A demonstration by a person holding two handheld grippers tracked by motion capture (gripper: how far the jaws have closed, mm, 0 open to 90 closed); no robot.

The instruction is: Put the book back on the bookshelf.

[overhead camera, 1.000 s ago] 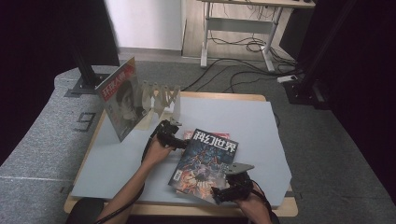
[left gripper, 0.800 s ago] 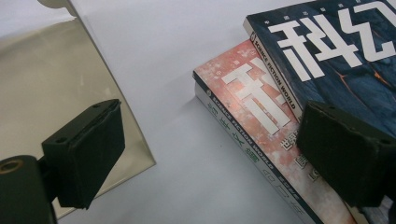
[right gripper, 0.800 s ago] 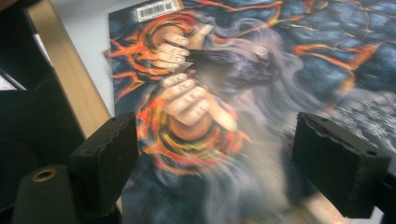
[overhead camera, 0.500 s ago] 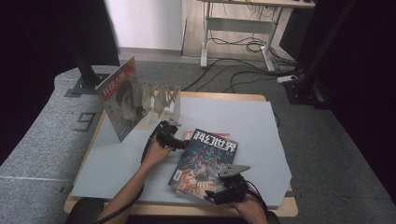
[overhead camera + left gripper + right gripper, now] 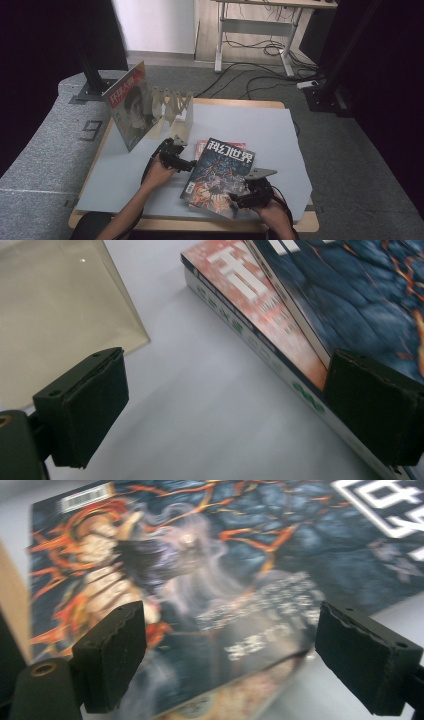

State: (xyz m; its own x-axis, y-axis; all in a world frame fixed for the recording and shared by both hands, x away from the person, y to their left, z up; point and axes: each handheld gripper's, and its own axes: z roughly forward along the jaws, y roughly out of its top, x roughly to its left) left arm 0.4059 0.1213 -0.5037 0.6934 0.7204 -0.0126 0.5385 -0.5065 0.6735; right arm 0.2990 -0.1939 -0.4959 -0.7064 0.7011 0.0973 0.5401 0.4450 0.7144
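Observation:
A dark blue magazine (image 5: 222, 167) with orange streaks on its cover lies askew on a red-covered magazine (image 5: 201, 147) on the table's grey mat (image 5: 280, 135). My left gripper (image 5: 189, 162) is at the stack's left edge. In the left gripper view it (image 5: 225, 415) is open, one jaw beside the red magazine (image 5: 260, 305) under the dark one (image 5: 360, 290), nothing between the pads. My right gripper (image 5: 237, 200) is at the dark magazine's near edge. In its own view it (image 5: 230, 655) is open over the cover (image 5: 210, 555).
A pale rack (image 5: 172, 107) with several upright dividers stands at the back left, a red-titled magazine (image 5: 131, 110) leaning in its left end. Its pale base (image 5: 55, 310) lies close to the left gripper. The table's wooden front edge (image 5: 310, 222) is near my right hand.
The right gripper has edged a little farther over the dark magazine's near edge. The left hand has shifted slightly by the stack. Both magazines lie as before.

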